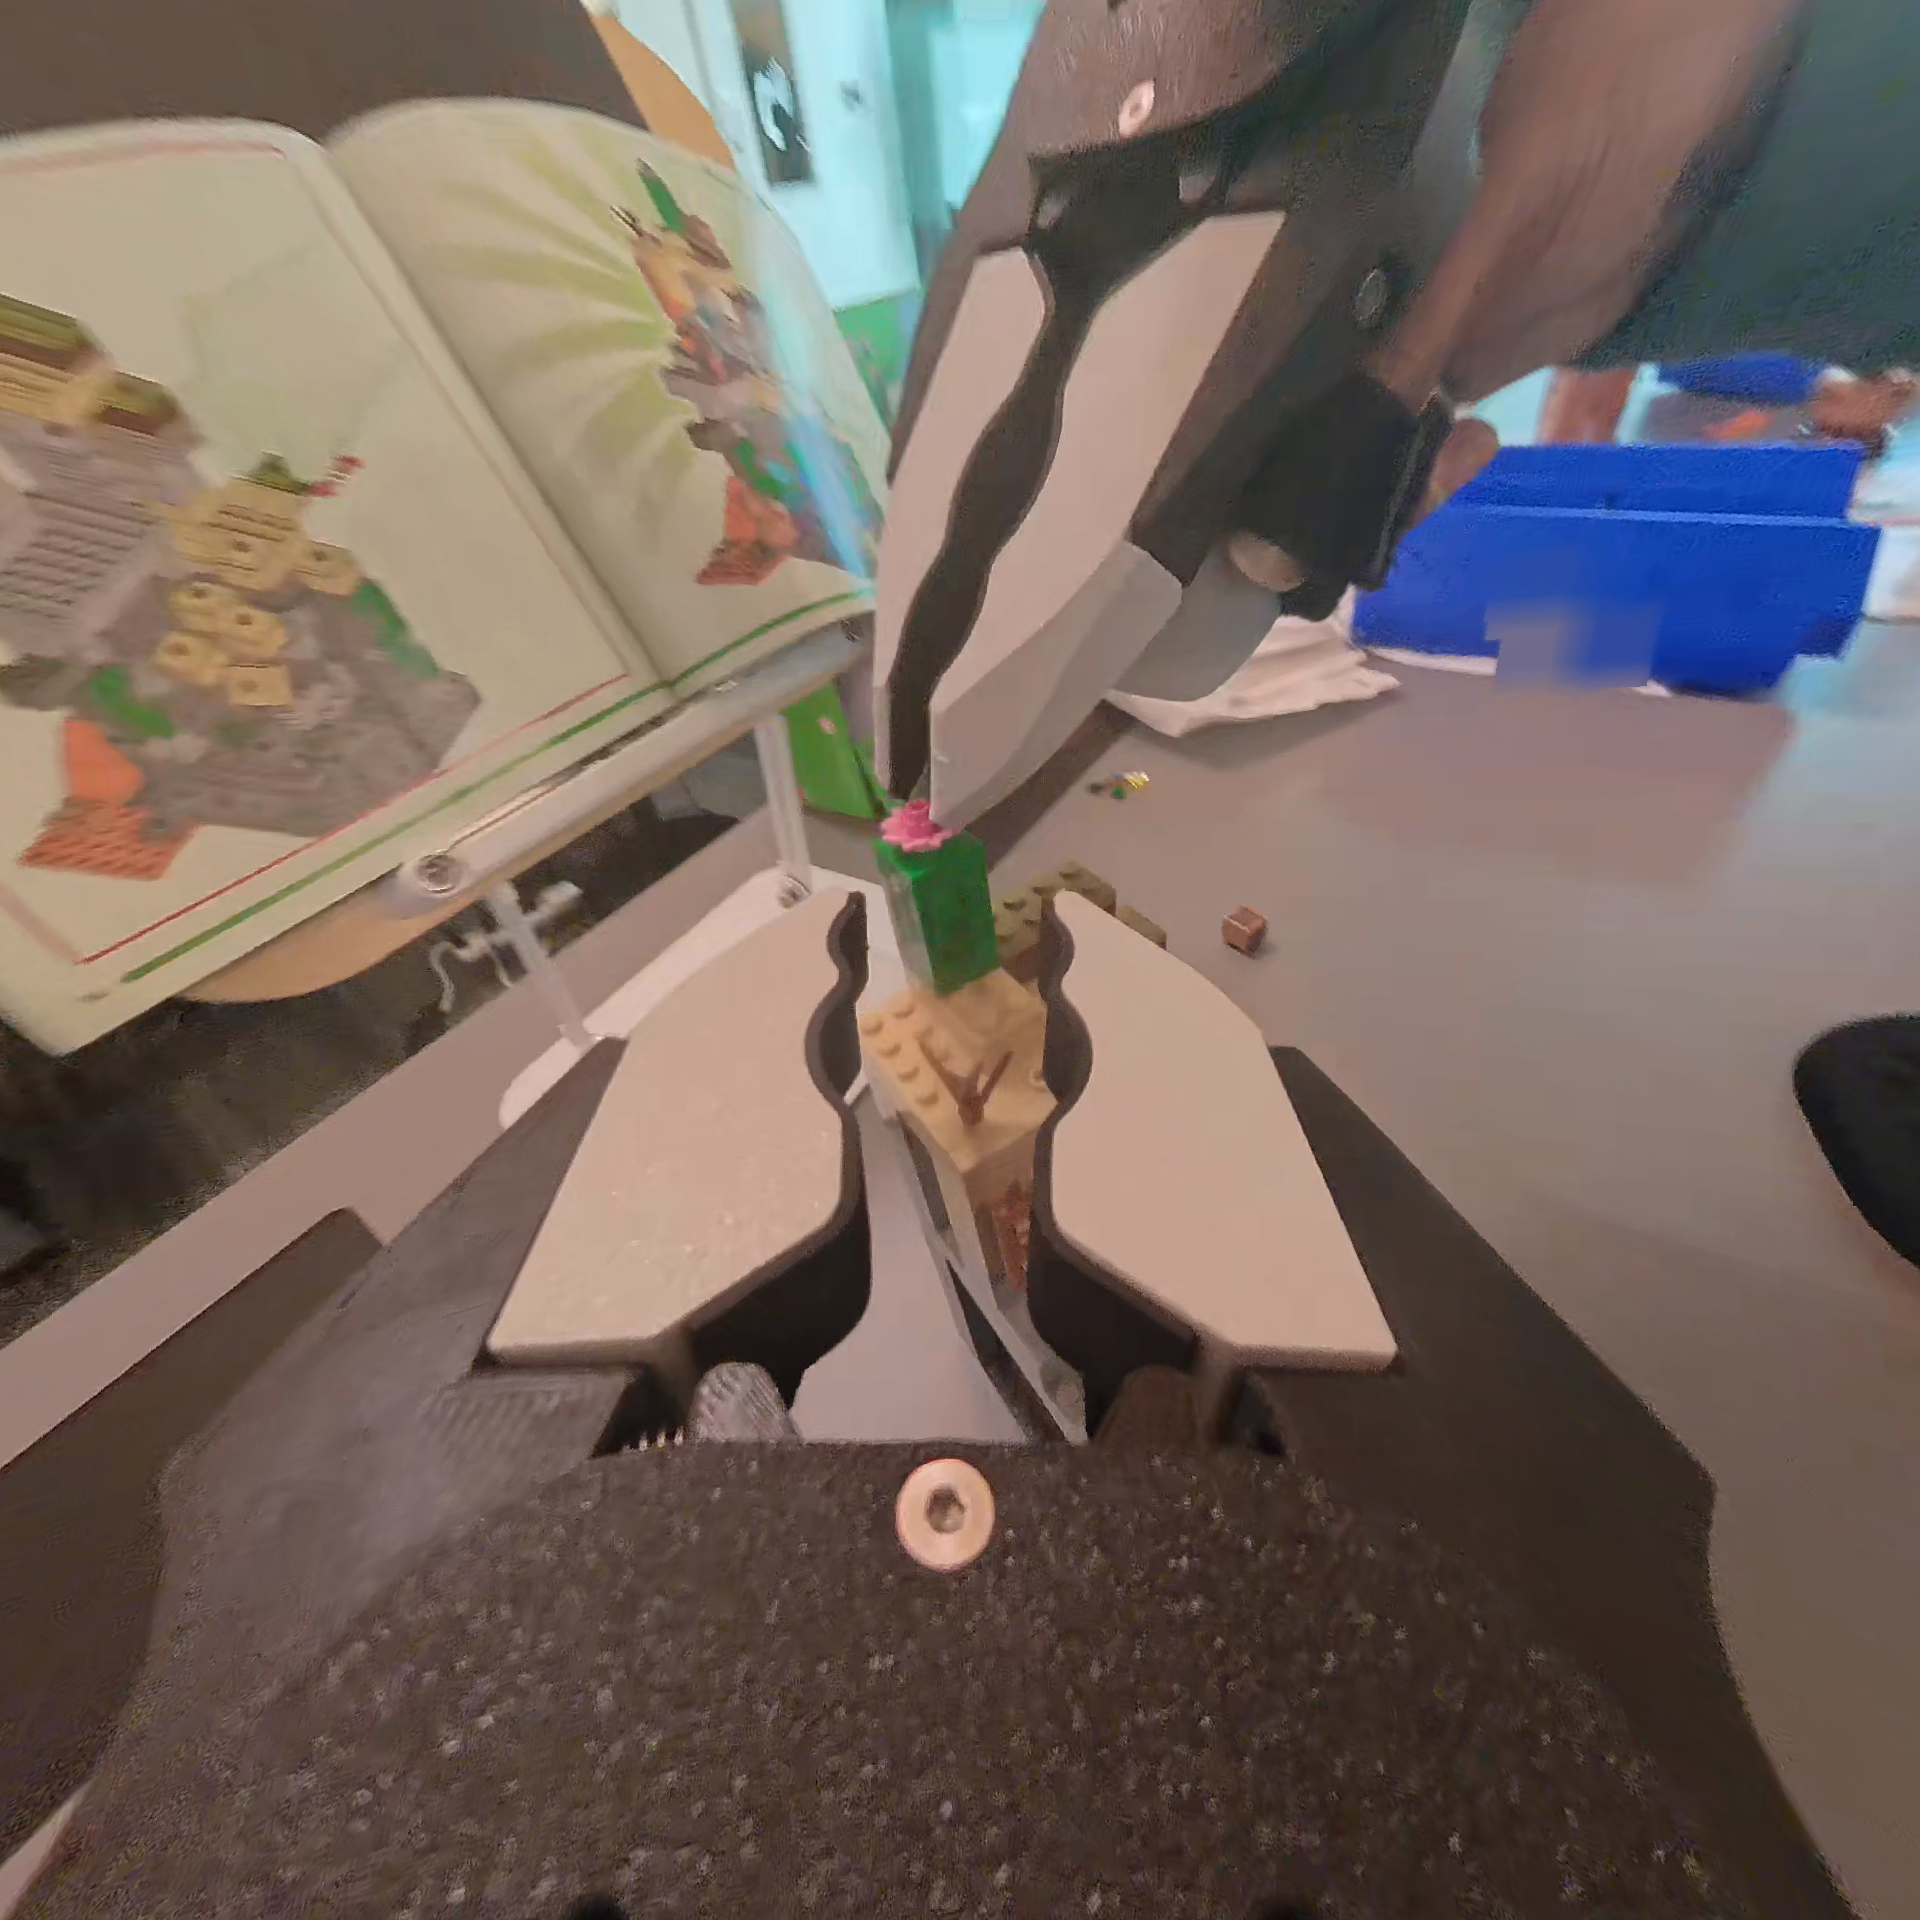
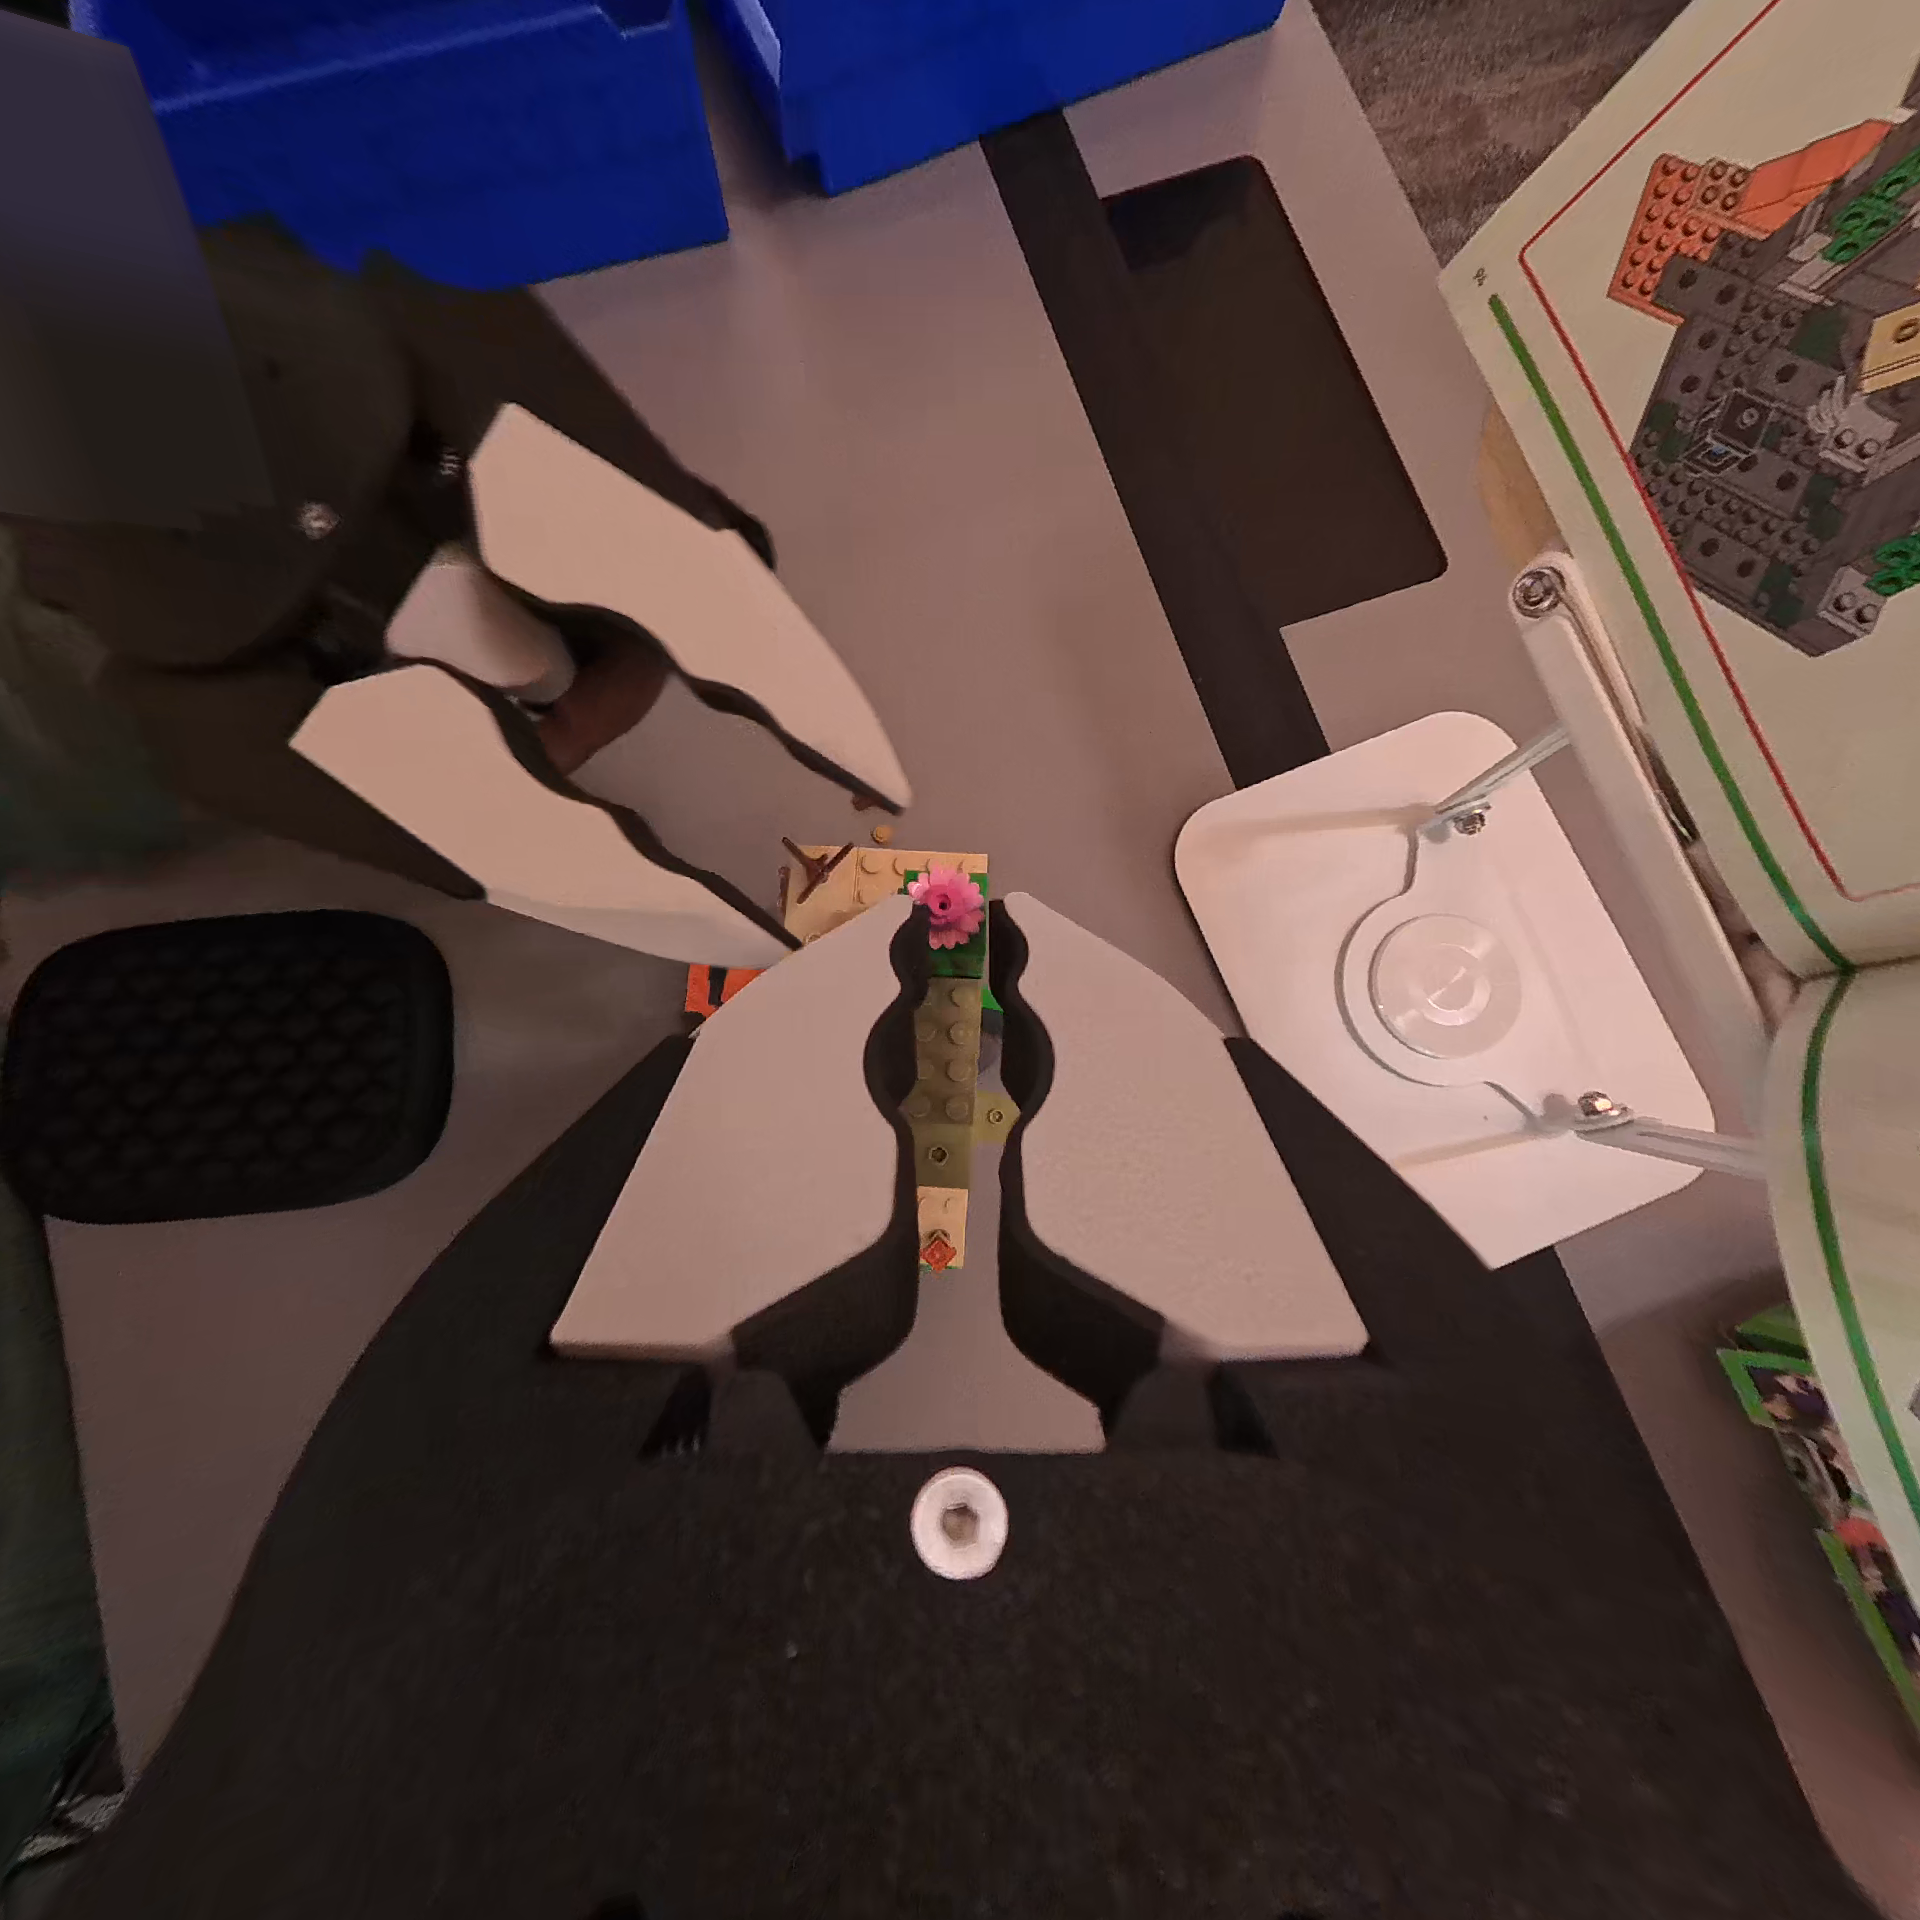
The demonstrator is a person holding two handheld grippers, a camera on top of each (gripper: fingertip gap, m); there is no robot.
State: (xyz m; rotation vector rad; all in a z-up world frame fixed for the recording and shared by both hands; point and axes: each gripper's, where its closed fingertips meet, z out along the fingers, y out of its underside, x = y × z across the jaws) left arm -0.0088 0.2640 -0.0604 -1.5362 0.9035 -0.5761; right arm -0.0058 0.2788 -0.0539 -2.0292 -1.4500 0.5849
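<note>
A small brick build has a tan base [image 1: 966, 1081], a green column [image 1: 940, 914] and a pink flower [image 1: 916, 824] on top. My left gripper [image 1: 954, 914] is shut on the tan base, one finger on each side. My right gripper [image 1: 920, 795] comes down from above, its tips pinched at the flower. In the right wrist view the flower [image 2: 945, 904] sits between the right gripper's [image 2: 951, 909] tips, with an olive plate [image 2: 945, 1060] of the build below. The left gripper [image 2: 842, 873] straddles the tan plate [image 2: 883, 878] there.
An open instruction booklet [image 1: 364, 468] rests on a white stand, whose base [image 2: 1444, 987] sits close to the right of the build. Blue bins [image 1: 1621, 561] stand at the table's far side. A small brown brick [image 1: 1244, 928] lies loose. A black pad [image 2: 218, 1060] is at the left.
</note>
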